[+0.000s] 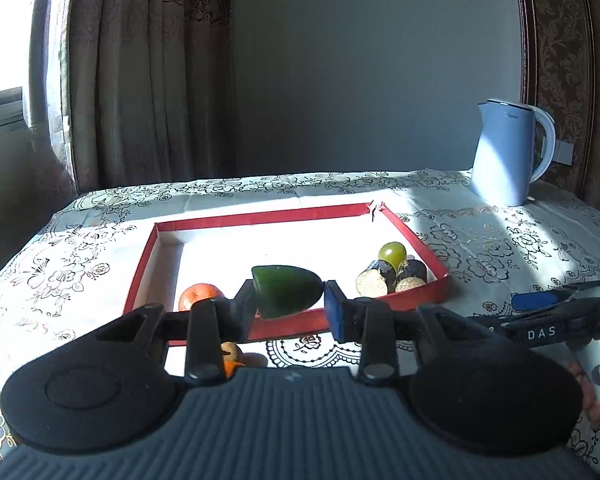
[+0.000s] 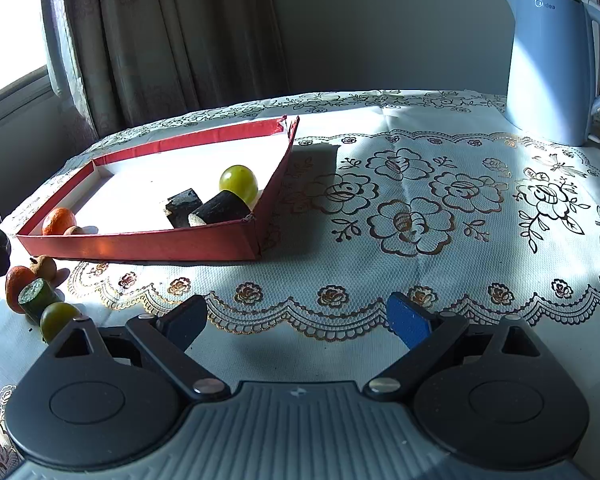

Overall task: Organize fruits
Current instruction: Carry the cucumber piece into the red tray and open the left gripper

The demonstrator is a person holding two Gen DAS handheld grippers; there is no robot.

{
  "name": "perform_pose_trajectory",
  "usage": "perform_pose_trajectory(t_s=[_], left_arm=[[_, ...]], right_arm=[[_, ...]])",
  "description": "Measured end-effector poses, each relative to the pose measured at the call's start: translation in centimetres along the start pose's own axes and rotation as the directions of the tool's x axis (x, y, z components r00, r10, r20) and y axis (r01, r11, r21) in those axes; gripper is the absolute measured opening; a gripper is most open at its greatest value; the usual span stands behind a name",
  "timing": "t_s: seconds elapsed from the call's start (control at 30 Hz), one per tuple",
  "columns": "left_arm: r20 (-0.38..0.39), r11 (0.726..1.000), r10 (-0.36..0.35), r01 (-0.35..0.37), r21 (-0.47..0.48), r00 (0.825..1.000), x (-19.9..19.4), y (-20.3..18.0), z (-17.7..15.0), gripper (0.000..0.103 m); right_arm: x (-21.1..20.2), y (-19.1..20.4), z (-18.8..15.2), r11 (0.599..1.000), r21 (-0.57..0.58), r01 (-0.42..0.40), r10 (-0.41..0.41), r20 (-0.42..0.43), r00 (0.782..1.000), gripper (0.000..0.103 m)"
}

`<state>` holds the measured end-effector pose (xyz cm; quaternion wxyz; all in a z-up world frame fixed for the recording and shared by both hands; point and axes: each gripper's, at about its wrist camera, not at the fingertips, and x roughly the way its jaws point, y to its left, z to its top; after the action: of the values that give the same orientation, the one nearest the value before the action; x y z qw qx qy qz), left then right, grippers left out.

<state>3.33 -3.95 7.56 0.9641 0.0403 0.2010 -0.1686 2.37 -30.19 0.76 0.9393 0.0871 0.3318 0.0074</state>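
The left gripper (image 1: 290,300) had its pads pressed against a dark green fruit (image 1: 287,295), low in the centre of the left wrist view and over the near wall of the red tray (image 1: 416,240), presumably for setting down inside. A green grape (image 2: 238,182) lay in the tray's right corner beside two dark cut pieces (image 2: 208,210), as if sorted by kind. The right gripper (image 2: 296,322) waited wide open and empty over the tablecloth (image 2: 440,216). More fruit, hard to identify, sat at the left edge.

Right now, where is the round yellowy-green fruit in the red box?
The green fruit sits inside the red tray at its right end, near the kettle-side wall, right behind two dark cut logs. The left wrist view shows it there too.
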Motion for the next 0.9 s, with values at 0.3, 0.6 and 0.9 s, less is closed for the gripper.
perform_pose_trajectory(t_s=[0.3, 0.6, 0.9], left_arm=[[-0.071, 0.983, 0.153, -0.159, -0.091, 0.986, 6.5, 5.3, 0.9, 0.033], [-0.013, 0.977, 0.184, -0.184, -0.106, 0.983, 2.3, 5.7, -0.7, 0.068], [-0.016, 0.984, 0.158, -0.159, -0.083, 0.987, -4.1, 3.2, -5.0, 0.103]], right_arm=[[0.0, -0.2, 0.1, 1.000, 0.010, -0.014, 0.014, 0.001, 1.000, 0.100], [0.0, -0.3, 0.1, 1.000, 0.017, -0.026, 0.026, 0.002, 1.000, 0.101], [-0.1, -0.5, 0.0, 0.999, 0.033, -0.039, 0.039, 0.010, 0.999, 0.102]])
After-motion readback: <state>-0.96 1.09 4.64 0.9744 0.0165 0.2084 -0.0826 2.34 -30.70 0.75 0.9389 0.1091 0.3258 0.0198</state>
